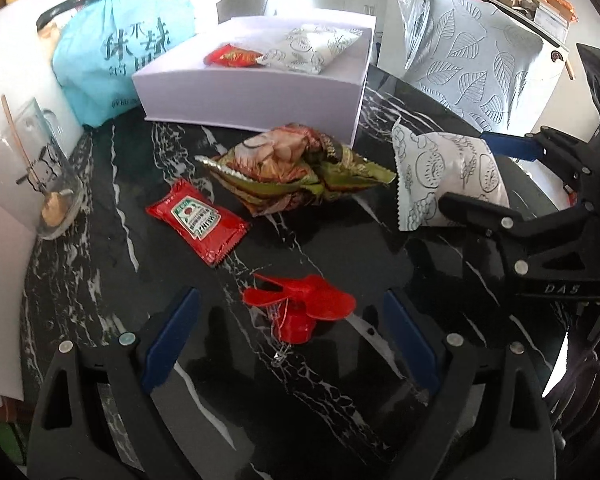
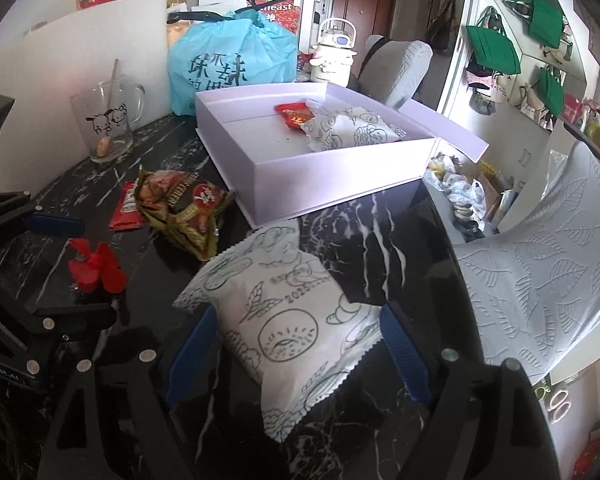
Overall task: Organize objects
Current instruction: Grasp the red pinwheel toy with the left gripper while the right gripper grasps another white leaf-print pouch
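My left gripper (image 1: 290, 304) is open and low over the black marble table (image 1: 100, 280), with a small red plastic fan (image 1: 300, 308) lying between its blue pads. My right gripper (image 2: 298, 316) is open too. Its pads flank a white snack pouch printed with line drawings (image 2: 284, 320) that lies flat on the table. A red ketchup sachet (image 1: 196, 222) and a crumpled green-and-brown snack bag (image 1: 292, 172) lie beyond the fan. The open lilac box (image 1: 252, 92) behind them holds a red packet (image 1: 232, 56) and another white pouch (image 1: 308, 48).
A tied blue plastic bag (image 1: 120, 48) stands left of the box. A glass mug (image 1: 40, 168) with a stick in it sits at the table's left edge against a white board (image 1: 4, 80). A leaf-patterned chair back (image 1: 472, 64) stands off the right edge.
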`<move>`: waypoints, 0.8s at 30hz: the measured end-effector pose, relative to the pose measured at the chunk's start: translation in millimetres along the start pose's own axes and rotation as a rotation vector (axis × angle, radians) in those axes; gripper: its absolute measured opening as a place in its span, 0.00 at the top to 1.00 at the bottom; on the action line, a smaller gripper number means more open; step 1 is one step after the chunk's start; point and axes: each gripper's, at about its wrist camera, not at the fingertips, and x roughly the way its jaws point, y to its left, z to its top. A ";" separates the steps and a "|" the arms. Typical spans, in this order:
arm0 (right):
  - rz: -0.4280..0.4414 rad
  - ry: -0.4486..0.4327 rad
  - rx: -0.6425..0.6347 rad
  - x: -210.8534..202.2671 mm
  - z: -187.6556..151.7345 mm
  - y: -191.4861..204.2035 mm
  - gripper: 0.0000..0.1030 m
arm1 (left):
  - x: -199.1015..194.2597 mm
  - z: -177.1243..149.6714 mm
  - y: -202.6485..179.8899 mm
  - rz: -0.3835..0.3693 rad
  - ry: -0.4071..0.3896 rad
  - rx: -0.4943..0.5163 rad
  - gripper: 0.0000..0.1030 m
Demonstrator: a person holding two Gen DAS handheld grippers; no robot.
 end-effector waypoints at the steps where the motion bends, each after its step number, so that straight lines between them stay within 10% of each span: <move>1: 0.000 0.004 0.002 1.4 0.1 0.3 0.14 | 1.8 -0.8 0.9 -0.010 0.004 -0.005 0.11; 13: -0.056 0.045 -0.018 16.5 -0.3 10.9 0.04 | 3.4 -8.3 12.5 -0.020 -0.041 -0.028 0.29; 24: 0.094 0.023 -0.063 -19.6 -6.8 35.3 0.06 | 1.2 -12.2 40.7 -0.009 -0.056 -0.086 0.34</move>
